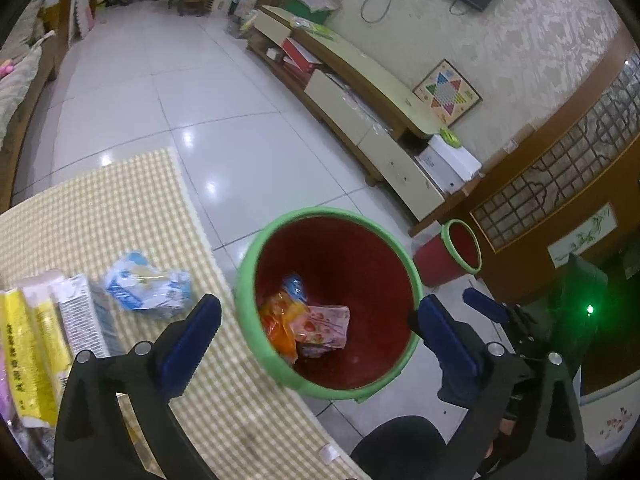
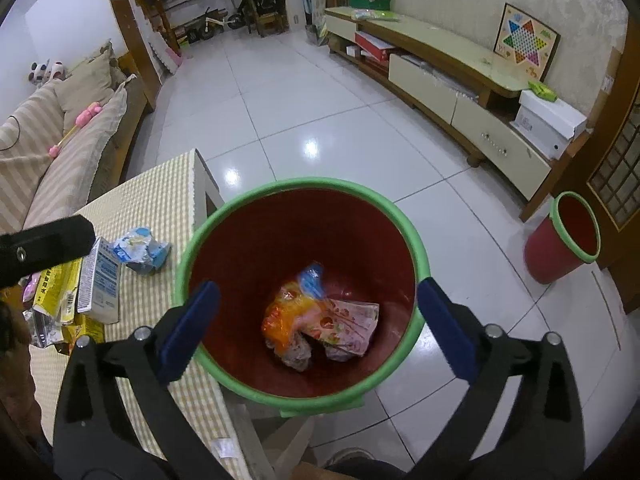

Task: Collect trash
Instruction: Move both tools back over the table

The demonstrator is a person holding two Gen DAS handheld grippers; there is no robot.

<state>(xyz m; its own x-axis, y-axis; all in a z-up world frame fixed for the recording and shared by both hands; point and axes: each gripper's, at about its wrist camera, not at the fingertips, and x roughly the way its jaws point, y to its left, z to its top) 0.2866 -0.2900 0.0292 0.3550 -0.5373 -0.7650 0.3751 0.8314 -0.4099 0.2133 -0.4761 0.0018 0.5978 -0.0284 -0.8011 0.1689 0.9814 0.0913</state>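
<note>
So your bin (image 2: 304, 200) is a red bucket w/ a green rim, upright on the floor right beside the table corner. Down at the bottom there's an orange wrapper (image 2: 280, 320), a pink printed packet (image 2: 348, 324) lying flat-ish next to it, and a small blue wrapper (image 2: 312, 276) just behind. Still out on the checked tablecloth: a crumpled blue-white carton (image 2: 140, 250), squashed, near the edge by the bin, plus a white box (image 2: 99, 284) and a yellow packet (image 2: 56, 288) further along, side by side.
</note>
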